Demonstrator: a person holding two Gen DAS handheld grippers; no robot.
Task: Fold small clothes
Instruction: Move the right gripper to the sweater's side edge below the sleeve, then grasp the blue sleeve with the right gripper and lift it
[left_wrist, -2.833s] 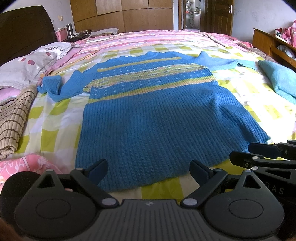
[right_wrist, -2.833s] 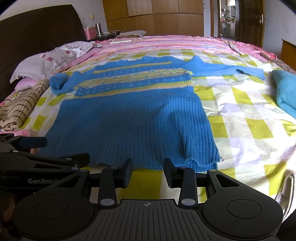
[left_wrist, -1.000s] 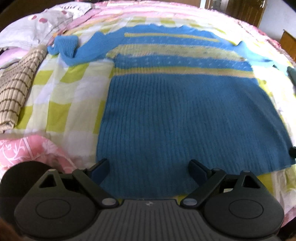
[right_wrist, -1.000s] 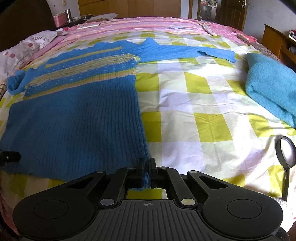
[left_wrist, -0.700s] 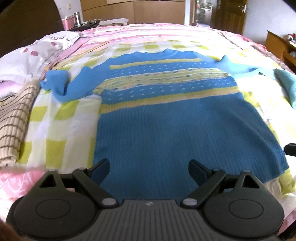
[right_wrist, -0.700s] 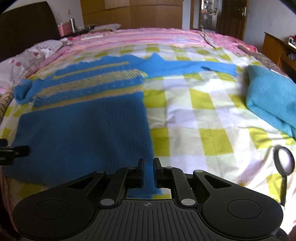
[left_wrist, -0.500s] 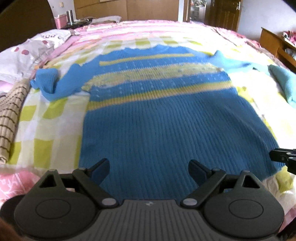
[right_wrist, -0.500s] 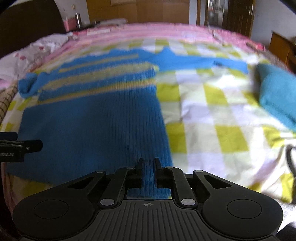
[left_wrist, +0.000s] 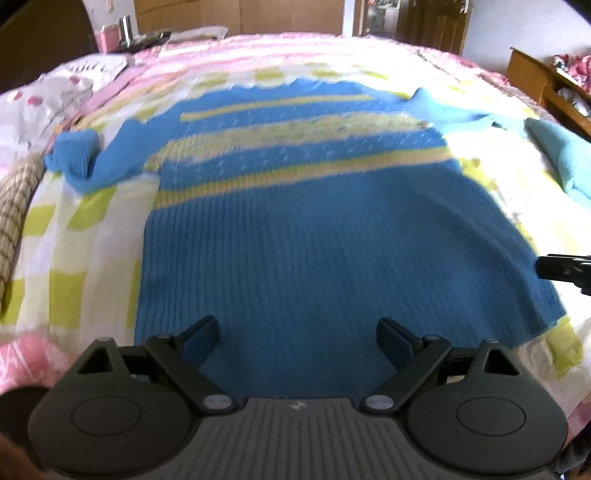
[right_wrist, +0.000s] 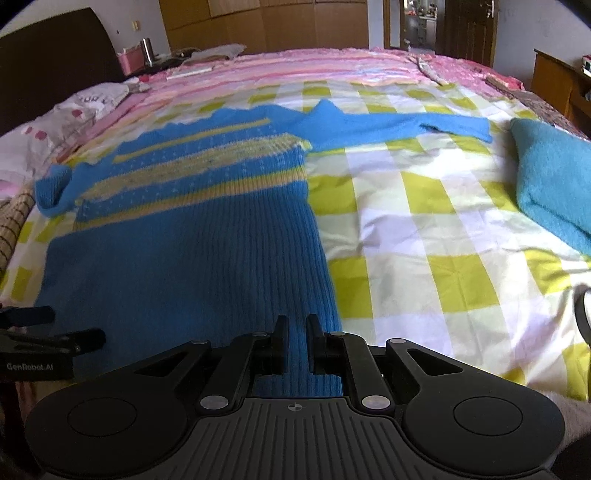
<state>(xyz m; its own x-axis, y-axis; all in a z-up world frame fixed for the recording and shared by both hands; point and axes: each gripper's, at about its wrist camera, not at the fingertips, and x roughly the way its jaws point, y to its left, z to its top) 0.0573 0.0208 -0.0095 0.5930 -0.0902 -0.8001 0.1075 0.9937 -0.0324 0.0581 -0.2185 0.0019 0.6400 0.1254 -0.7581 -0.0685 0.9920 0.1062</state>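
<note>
A blue knitted sweater (left_wrist: 325, 236) with yellow stripes across the chest lies flat, front down or up cannot be told, on a bed covered by a yellow-and-white checked sheet (right_wrist: 424, 236). Its hem is at the near edge of the bed and its neckline points to the far side.

The left gripper (left_wrist: 297, 334) hovers over the near left part of the hem with its jaws wide apart and nothing between them. The right gripper (right_wrist: 296, 341) is at the near right corner of the hem, its jaws drawn close together and pinching a fold of the blue knit.

One sleeve (right_wrist: 399, 127) stretches out straight to the far right. The other sleeve (left_wrist: 79, 158) lies bunched and folded back at the far left.

To the right of the sweater sits a folded turquoise towel (right_wrist: 550, 181). At the left edge of the bed lies a beige checked garment (left_wrist: 13, 206), with a white pillow with red spots (right_wrist: 70, 114) beyond it. A pink striped blanket (right_wrist: 314, 64) covers the far part of the bed.
</note>
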